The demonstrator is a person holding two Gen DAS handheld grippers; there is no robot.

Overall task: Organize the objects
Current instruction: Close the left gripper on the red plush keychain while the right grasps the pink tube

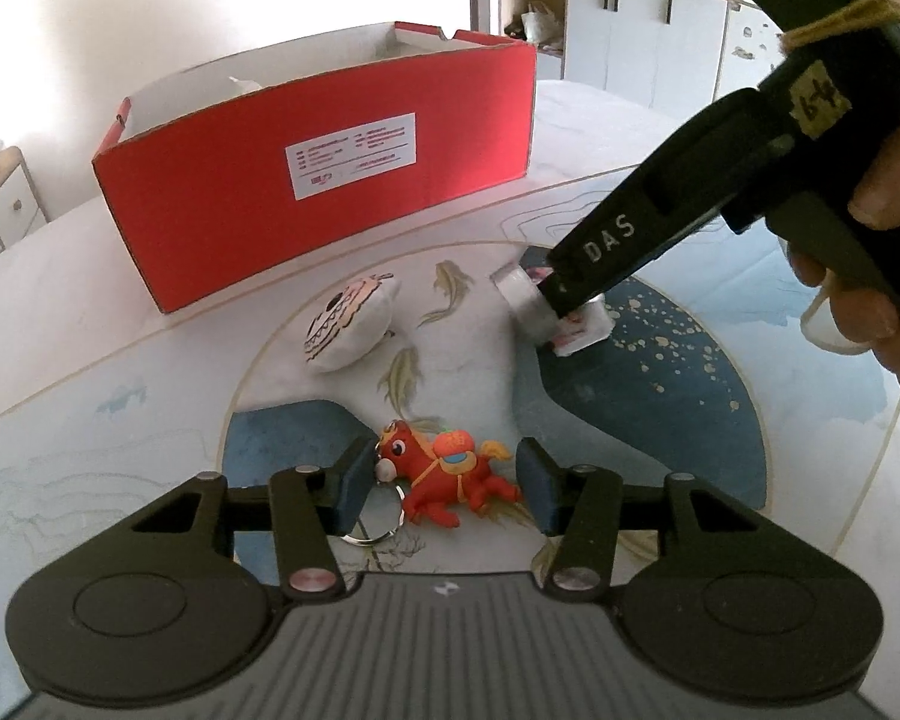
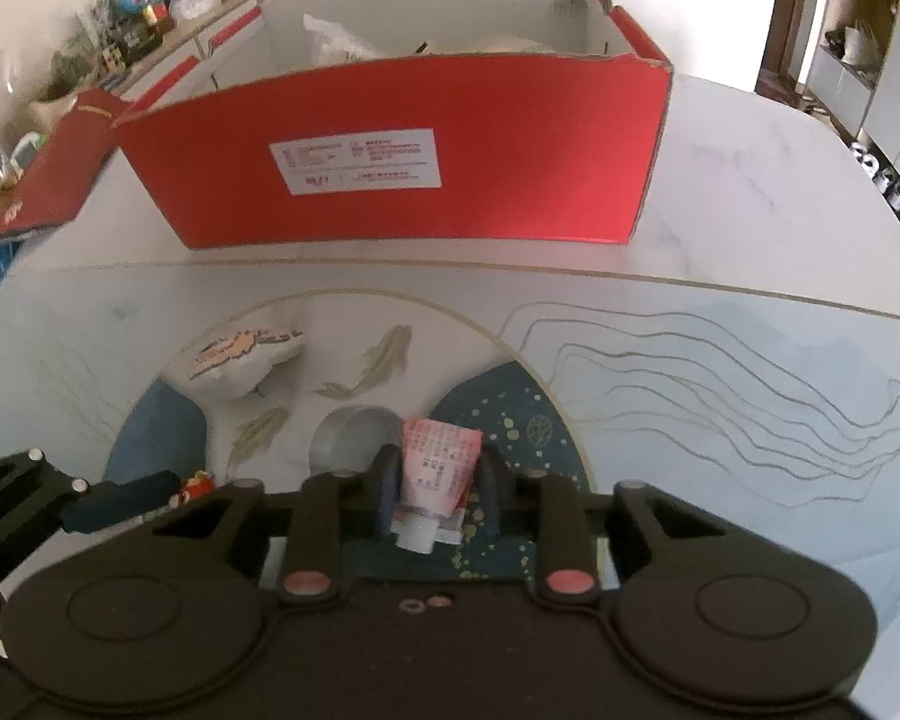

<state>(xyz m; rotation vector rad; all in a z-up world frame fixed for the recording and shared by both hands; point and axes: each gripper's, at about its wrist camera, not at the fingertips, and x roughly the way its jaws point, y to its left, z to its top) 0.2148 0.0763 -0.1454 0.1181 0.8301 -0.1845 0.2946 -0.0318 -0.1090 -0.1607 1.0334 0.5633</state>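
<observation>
A red toy horse keychain [image 1: 450,474] lies on the patterned mat between the fingers of my open left gripper [image 1: 447,483], its ring by the left pad. My right gripper [image 2: 438,486] is shut on a small pink and white tube [image 2: 438,471], which rests on the mat; it also shows in the left wrist view [image 1: 582,324]. A silver tape roll [image 1: 525,303] lies against the tube. A white round pouch [image 1: 348,324] lies left of it. The open red box [image 1: 324,180] stands behind; it also shows in the right wrist view [image 2: 414,156].
The box holds white wrapping and other items [image 2: 342,42]. Its red lid [image 2: 48,168] lies to the left of it. White cabinets [image 1: 642,42] stand beyond the table. The white tabletop [image 2: 750,192] extends to the right of the box.
</observation>
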